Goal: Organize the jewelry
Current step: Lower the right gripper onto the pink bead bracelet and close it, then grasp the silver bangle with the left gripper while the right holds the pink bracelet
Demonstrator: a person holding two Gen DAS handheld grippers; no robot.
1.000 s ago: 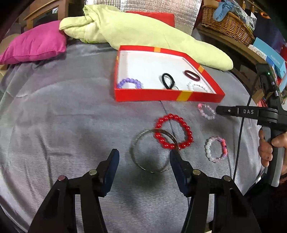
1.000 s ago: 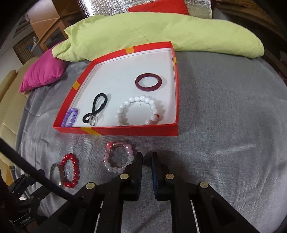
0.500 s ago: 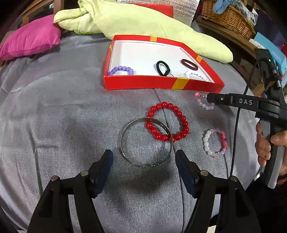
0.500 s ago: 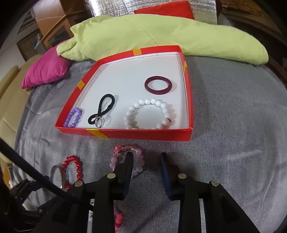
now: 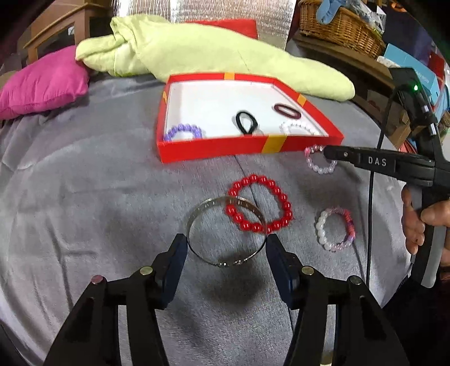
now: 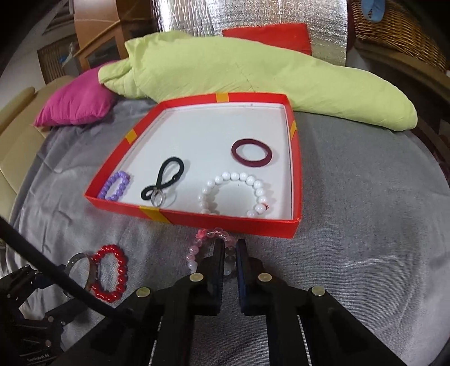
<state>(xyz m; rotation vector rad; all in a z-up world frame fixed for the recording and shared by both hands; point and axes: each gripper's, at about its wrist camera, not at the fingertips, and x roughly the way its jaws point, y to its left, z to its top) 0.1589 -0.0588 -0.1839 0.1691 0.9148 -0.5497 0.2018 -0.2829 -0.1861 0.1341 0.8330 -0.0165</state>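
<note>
A red tray (image 5: 213,149) (image 6: 225,221) holds a purple bead bracelet (image 5: 182,131), a black hair tie (image 5: 247,121), a maroon ring (image 6: 251,153) and a white bead bracelet (image 6: 233,194). On the grey cloth lie a silver bangle (image 5: 222,260) overlapped by a red bead bracelet (image 5: 260,202), a white-and-pink bracelet (image 5: 334,229) and a pale pink bracelet (image 5: 319,164) (image 6: 197,247). My left gripper (image 5: 226,250) is open, its jaws either side of the bangle. My right gripper (image 6: 230,249) is shut on the pale pink bracelet's near side, just in front of the tray.
A light green quilt (image 6: 239,70) and a magenta pillow (image 5: 42,81) lie behind the tray. A wicker basket (image 5: 340,25) and boxes stand on a shelf at the far right. The right gripper's cable (image 5: 371,197) hangs over the cloth.
My right gripper opened, moved forward onto the pale pink bracelet and closed on it. My left gripper, open, moved forward, so its jaws now flank the silver bangle.
</note>
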